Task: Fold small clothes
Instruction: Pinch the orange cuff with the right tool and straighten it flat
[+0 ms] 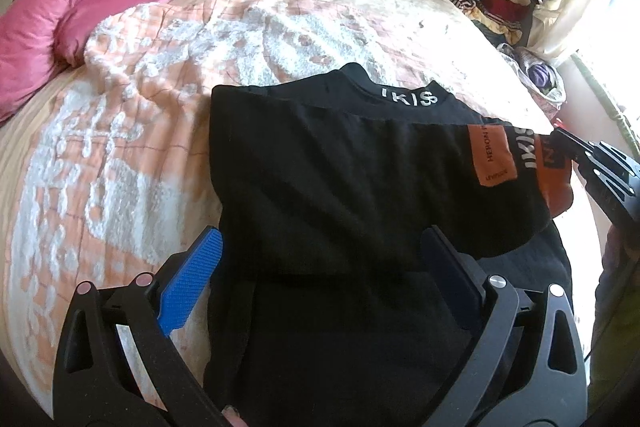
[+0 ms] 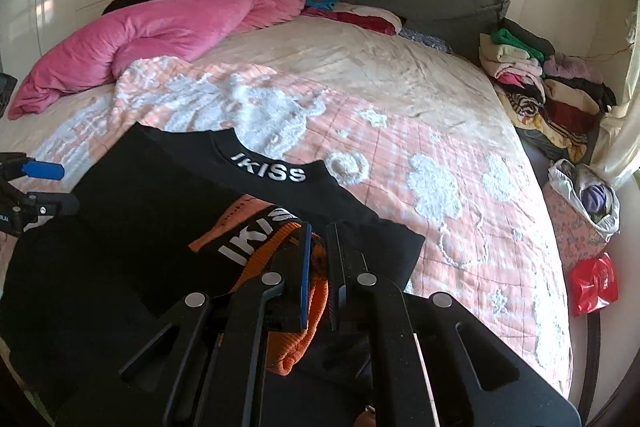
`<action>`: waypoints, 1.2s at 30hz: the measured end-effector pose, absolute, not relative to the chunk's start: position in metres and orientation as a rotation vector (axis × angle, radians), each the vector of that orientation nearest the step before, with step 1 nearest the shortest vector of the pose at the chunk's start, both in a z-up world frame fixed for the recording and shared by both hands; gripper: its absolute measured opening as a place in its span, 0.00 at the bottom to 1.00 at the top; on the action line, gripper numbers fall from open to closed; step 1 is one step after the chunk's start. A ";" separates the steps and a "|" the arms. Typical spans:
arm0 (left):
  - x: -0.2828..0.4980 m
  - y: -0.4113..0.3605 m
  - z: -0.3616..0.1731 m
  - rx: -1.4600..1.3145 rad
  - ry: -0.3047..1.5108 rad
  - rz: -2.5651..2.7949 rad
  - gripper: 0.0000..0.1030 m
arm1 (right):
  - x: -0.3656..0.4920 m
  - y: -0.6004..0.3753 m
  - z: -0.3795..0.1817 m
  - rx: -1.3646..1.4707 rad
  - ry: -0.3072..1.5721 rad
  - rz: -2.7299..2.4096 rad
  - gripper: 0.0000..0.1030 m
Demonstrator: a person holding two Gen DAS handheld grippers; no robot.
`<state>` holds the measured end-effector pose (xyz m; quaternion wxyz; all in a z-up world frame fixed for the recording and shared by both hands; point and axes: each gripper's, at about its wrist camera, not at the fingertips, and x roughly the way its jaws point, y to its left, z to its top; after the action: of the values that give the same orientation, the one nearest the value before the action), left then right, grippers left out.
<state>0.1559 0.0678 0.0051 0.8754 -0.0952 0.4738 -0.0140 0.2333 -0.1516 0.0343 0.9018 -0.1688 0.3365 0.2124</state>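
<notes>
A black top (image 1: pixel 344 179) with white "IKISS" lettering on its collar and an orange cuff lies on the bed, one sleeve folded across its front; it also shows in the right wrist view (image 2: pixel 168 195). My left gripper (image 1: pixel 320 251) is open, its blue pads (image 1: pixel 192 279) straddling the top's lower part without gripping it. My right gripper (image 2: pixel 318 247) is shut on the orange sleeve cuff (image 2: pixel 304 331) and holds it over the black body. The right gripper also shows in the left wrist view (image 1: pixel 560 137), at the cuff (image 1: pixel 554 187).
The bed has a pink and white textured cover (image 2: pixel 400 155). A pink duvet (image 2: pixel 160 39) lies at the far left. A pile of folded clothes (image 2: pixel 540 87) sits at the far right. A white bag (image 2: pixel 588 199) and a red bag (image 2: pixel 592 283) lie beside the bed.
</notes>
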 end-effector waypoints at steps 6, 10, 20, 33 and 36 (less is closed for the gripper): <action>0.168 0.063 0.001 -0.181 0.997 -0.030 0.90 | 0.240 -0.149 0.023 -0.363 0.719 0.417 0.07; 0.170 0.059 0.000 -0.176 0.998 -0.041 0.90 | 0.240 -0.149 0.022 -0.357 0.724 0.389 0.16; 0.171 0.055 -0.014 -0.171 1.029 -0.072 0.82 | 0.216 -0.138 0.010 -0.286 0.785 0.487 0.28; 0.165 0.059 -0.030 -0.153 1.059 -0.091 0.76 | 0.218 -0.123 -0.037 -0.271 0.974 0.398 0.50; 0.165 0.059 -0.031 -0.156 1.057 -0.094 0.76 | 0.222 -0.140 -0.043 -0.154 0.997 0.425 0.50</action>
<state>0.1645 0.0590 -0.0306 0.8595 -0.0745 0.5037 -0.0449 0.2216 -0.1400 -0.0432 0.8540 -0.0732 0.4738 0.2019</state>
